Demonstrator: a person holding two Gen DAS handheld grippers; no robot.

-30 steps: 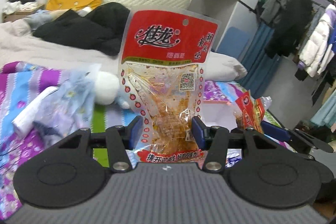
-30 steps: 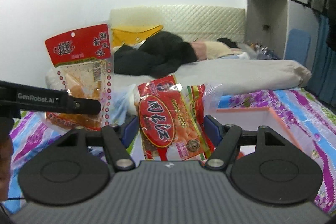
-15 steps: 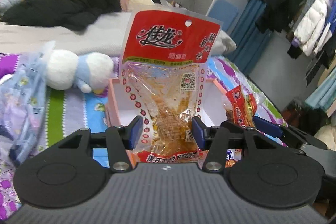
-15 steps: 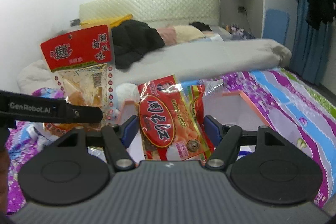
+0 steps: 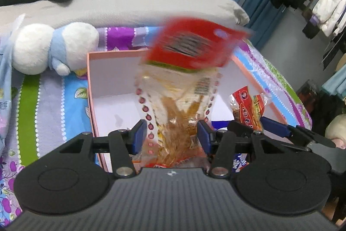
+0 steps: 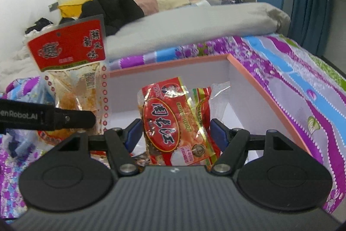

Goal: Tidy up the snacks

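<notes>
Snack pouch [image 5: 179, 88], red header, clear body, orange contents

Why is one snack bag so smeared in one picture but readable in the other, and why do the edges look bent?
Left wrist view: the red-topped snack bag is motion-blurred, its print unreadable, while the pink box behind stays fairly sharp. Right wrist view: the red packet in the tongs is crisp, its label legible. Both views: the fisheye lens curves straight lines near the borders.

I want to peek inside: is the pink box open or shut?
Open: the pink box has no lid, and its white inside shows.
</notes>
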